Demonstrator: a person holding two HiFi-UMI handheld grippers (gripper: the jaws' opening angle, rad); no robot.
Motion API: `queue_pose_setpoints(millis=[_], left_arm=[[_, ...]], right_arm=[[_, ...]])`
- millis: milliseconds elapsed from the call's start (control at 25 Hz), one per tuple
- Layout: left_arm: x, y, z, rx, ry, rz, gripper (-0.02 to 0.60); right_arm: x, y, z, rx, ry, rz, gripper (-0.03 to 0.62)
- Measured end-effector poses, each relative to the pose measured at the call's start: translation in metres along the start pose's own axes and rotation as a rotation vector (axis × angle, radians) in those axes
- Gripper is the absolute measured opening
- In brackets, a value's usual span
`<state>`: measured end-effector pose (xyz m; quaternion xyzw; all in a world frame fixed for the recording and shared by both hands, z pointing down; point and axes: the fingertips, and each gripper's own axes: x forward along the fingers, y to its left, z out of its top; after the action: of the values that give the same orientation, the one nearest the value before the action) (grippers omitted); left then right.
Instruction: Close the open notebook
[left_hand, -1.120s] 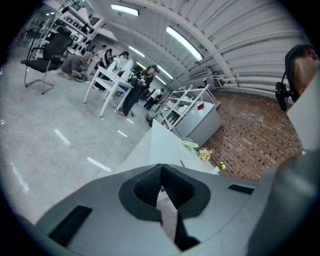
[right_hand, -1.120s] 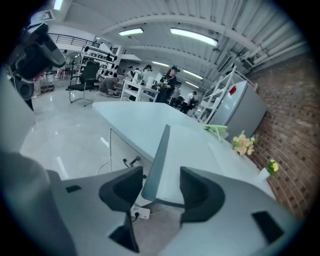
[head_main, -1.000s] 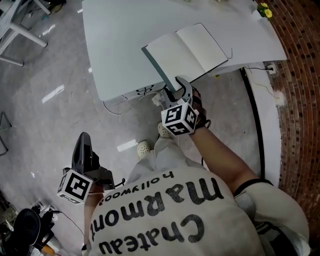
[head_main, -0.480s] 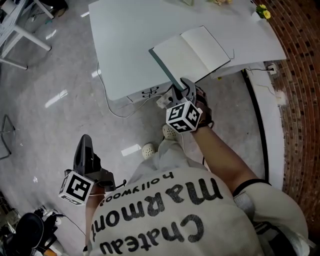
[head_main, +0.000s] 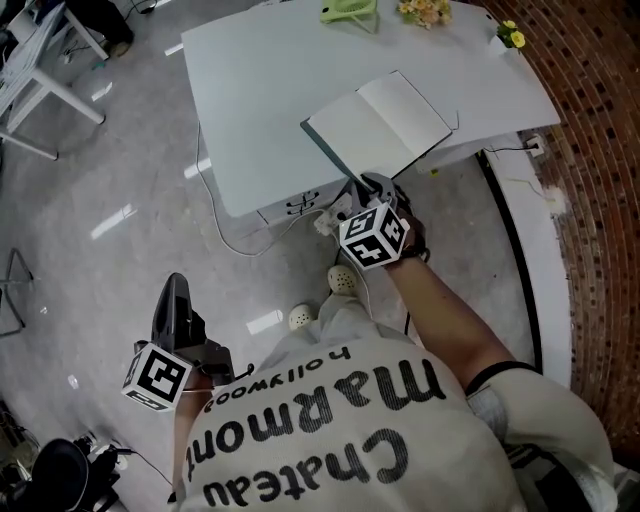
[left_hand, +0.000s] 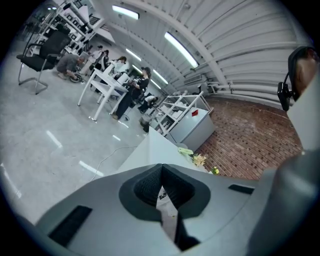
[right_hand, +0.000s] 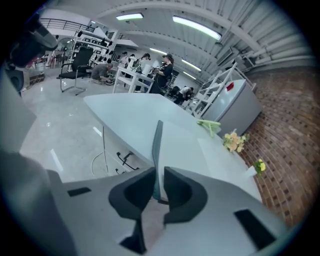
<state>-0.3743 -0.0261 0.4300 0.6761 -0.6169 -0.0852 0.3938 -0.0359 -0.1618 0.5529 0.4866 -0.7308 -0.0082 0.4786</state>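
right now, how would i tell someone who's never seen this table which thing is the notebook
Find the pale grey table, then look along its near edge. The notebook lies open there, blank white pages up, with a dark cover raised along its left side. The green thing and the flowers at the far edge are small and coloured, so it is the only broad white thing.

cut by top edge: green item (head_main: 350, 10), flowers (head_main: 424, 10) | too small: distant people (right_hand: 150, 67)

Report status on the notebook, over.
Right tool jaws just closing on the notebook's left cover, tipped up. Left tool shut, empty, away from table. Pages open; nothing in the way.
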Motion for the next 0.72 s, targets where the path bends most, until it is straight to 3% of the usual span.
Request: queue_pose_setpoints(millis=[200,560,720], left_arm=[[0.004,-0.001,0.002,0.01,0.014,-0.01,0.002],[0.016,-0.014,0.012,0.024,0.005,-0.081,0.002],[0.018,-0.02,0.012,0.025,0.017,-0.094,0.002]], right_arm=[[-0.009,-0.009,0.006,0.099,0.006,0.025,0.045],[-0.022,-0.025,0.015,0.395,-0.002,0.113,0.045],[-0.028,-0.033,0.022,0.439,-0.014,0.125,0.046]])
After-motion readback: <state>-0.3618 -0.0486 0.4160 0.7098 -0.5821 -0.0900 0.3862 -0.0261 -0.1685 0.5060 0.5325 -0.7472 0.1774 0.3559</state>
